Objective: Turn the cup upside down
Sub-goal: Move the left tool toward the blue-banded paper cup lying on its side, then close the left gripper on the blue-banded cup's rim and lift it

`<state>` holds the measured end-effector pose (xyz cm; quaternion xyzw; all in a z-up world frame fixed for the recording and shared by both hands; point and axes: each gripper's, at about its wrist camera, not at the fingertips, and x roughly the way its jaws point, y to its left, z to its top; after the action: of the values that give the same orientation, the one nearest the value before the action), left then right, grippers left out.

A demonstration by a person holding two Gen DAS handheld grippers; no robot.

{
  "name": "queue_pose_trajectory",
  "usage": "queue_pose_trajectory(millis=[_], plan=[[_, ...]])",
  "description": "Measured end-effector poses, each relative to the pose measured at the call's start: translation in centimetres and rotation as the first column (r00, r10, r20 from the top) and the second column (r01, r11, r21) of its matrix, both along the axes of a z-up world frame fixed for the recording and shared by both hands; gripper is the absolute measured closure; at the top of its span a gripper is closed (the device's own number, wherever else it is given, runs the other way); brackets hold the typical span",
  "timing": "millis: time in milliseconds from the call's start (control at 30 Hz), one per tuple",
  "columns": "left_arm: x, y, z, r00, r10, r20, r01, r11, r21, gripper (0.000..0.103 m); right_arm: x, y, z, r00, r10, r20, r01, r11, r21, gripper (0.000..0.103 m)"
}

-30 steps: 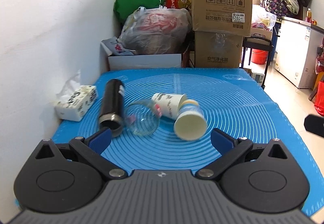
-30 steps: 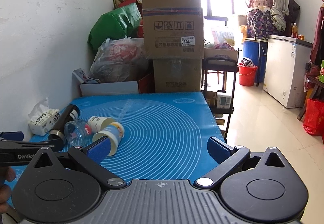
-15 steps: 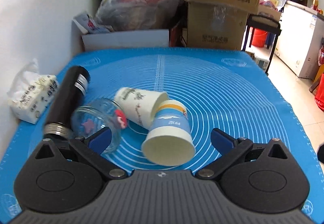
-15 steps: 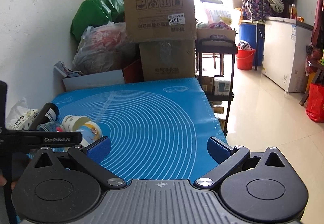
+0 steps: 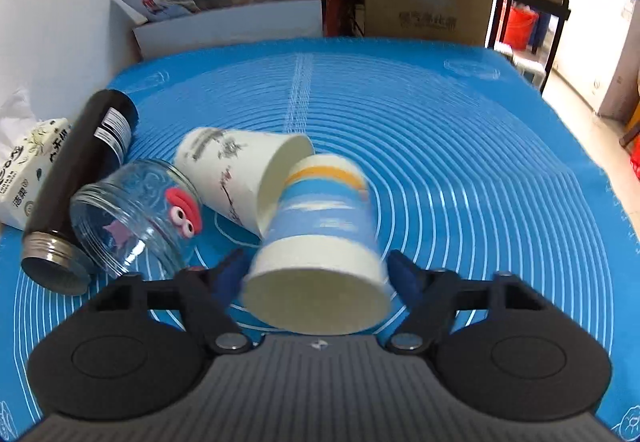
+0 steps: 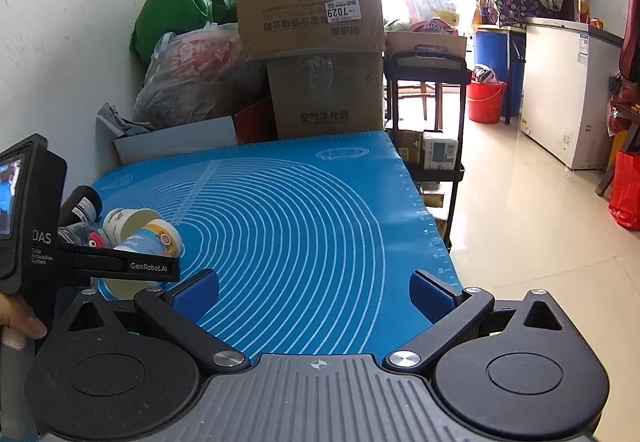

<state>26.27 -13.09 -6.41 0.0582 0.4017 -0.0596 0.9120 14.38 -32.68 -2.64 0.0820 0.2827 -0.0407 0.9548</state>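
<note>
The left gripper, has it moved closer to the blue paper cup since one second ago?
Yes. The left gripper has advanced over the blue mat; its fingers now flank the blue paper cup.

L gripper (image 5: 316,274) closing, R gripper (image 6: 314,288) open (idle)

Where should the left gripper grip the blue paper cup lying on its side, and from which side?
Grip the blue paper cup across its wall just behind the rim, approaching from the open mouth that faces the left gripper. The fingers already straddle that widest end.
</note>
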Motion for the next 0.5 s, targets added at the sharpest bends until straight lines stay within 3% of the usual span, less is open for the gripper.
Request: queue_pose_trajectory(millis=[267,500], plan=[[-0.7,0.7,0.6,1.0,0.015,0.011,-0.015,1.0,-0.019,0.034,-0.1,-0.2,0.0,1.0,-0.001,0.001,0.001,1.0,0.006,0.0],[-4.8,1.9,2.3,0.998,-0.017,0.059,0.018,1.0,-0.017,0.034,-1.5,0.4,0.5,1.0,0.0,0.001,0.0,1.0,0.013,0.0]])
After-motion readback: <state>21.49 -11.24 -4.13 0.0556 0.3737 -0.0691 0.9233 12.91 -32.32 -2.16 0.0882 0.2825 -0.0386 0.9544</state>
